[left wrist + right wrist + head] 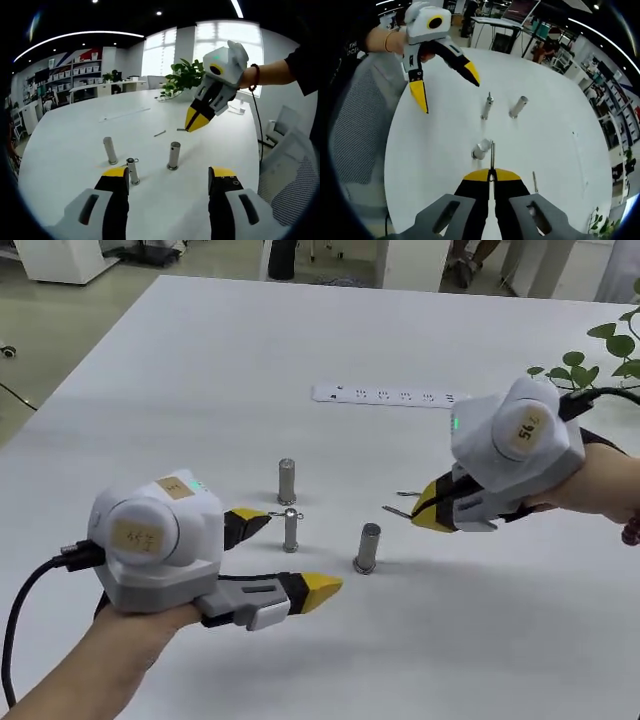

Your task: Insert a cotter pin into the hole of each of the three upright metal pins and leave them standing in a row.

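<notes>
- The left gripper [287, 554] has its jaws spread wide, and the gap between the yellow tips holds nothing.
- The right gripper [428, 510] has its jaws clenched on a held cotter pin [492, 152], which sticks straight out past the tips.
- The middle pin [291, 530] stands upright and carries an inserted cotter pin [283, 513] through its top.
- One tip of the left gripper is just left of the middle pin. The other tip is on the person's side of it, so the middle pin stands at the mouth of the open jaws, apart from both.
- The held cotter pin hangs in the air well to the right of the middle pin.
- The near pin [368, 547] stands upright between the held cotter pin and the middle pin. In the right gripper view, the end of the held cotter pin is just beside its top.
- The far pin [287, 481] stands upright just beyond the middle pin.
- A loose cotter pin [408, 493] lies flat to the right of the middle pin, close to the right gripper's tips.
- All of this is on a white table [150, 370]. A power strip [390, 396] lies well beyond the middle pin, and a leafy plant [605, 350] stands far to its right.
- The left gripper view shows an office room with shelves [75, 70], bright windows [160, 55] and ceiling lights.
</notes>
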Tool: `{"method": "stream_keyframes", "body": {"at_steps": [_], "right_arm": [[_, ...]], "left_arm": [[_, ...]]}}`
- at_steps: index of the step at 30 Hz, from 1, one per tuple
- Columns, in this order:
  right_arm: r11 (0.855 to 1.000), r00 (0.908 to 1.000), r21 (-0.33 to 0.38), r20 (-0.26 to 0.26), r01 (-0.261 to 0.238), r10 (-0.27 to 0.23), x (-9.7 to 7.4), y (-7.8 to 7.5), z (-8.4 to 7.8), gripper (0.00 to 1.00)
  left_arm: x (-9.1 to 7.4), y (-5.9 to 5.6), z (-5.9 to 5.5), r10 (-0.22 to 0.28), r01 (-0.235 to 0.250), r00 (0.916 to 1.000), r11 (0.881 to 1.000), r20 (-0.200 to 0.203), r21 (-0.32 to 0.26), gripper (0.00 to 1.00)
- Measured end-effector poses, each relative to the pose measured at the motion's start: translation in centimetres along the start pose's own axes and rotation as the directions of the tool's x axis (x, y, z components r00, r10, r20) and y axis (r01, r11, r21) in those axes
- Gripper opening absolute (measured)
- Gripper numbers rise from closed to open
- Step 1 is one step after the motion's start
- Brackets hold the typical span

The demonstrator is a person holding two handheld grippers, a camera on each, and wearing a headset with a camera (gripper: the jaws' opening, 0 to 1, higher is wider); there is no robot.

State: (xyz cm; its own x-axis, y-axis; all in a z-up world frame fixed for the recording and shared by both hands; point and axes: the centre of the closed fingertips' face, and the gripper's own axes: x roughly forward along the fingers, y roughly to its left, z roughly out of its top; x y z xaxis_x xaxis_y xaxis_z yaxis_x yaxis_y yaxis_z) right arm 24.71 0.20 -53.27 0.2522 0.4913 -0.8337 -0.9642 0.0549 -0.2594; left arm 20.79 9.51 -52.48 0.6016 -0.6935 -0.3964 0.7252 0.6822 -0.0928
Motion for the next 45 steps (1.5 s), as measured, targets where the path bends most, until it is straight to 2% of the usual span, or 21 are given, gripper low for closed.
{"method": "stream_keyframes", "body": {"at_steps": [6,11,16,20,22,27,35,41,45], "right_arm": [[0.998,0.9997,-0.059,0.024,-0.004,0.005,-0.2,1.3,1.7,0.0],[0.996,0.9993,-0.093,0.038,0.003,0.0,-0.3,2.0,2.7,0.0],[0.99,0.9987,-0.138,0.051,0.014,-0.007,-0.3,3.0,3.5,0.0],[0.988,0.9974,-0.153,0.07,0.029,-0.019,-0.4,3.5,4.1,0.0],[0.985,0.9964,-0.168,0.08,0.043,-0.03,-0.5,3.6,4.4,0.0],[0.981,0.9943,-0.187,0.1,0.057,-0.039,-0.5,4.2,5.2,0.0],[0.974,0.9923,-0.218,0.116,0.068,-0.043,-0.4,4.7,5.9,0.0],[0.969,0.9927,-0.24,0.115,0.062,-0.035,-0.3,5.1,6.2,0.0],[0.967,0.9927,-0.246,0.116,0.062,-0.035,-0.3,5.2,6.3,0.0]], "left_arm": [[0.2,-1.0,0.5,-0.035,0.035,0.9994,0.999,0.001,0.007,0.52],[0.5,-2.2,0.7,-0.076,0.076,0.9971,0.997,0.005,-0.031,0.44],[0.6,-2.8,1.1,-0.092,0.094,0.9955,0.993,0.021,-0.076,0.39],[0.7,-2.9,1.3,-0.099,0.102,0.9947,0.986,0.029,-0.131,0.3],[0.7,-3.0,1.5,-0.101,0.106,0.9941,0.982,0.039,-0.159,0.29],[0.7,-3.2,2.0,-0.11,0.121,0.9918,0.972,0.065,-0.202,0.24],[0.6,-3.5,2.2,-0.124,0.14,0.9893,0.955,0.077,-0.262,0.15],[0.5,-3.6,2.3,-0.127,0.146,0.9884,0.948,0.083,-0.284,0.08],[0.4,-3.6,2.4,-0.129,0.149,0.9878,0.947,0.088,-0.286,0.02]]}}
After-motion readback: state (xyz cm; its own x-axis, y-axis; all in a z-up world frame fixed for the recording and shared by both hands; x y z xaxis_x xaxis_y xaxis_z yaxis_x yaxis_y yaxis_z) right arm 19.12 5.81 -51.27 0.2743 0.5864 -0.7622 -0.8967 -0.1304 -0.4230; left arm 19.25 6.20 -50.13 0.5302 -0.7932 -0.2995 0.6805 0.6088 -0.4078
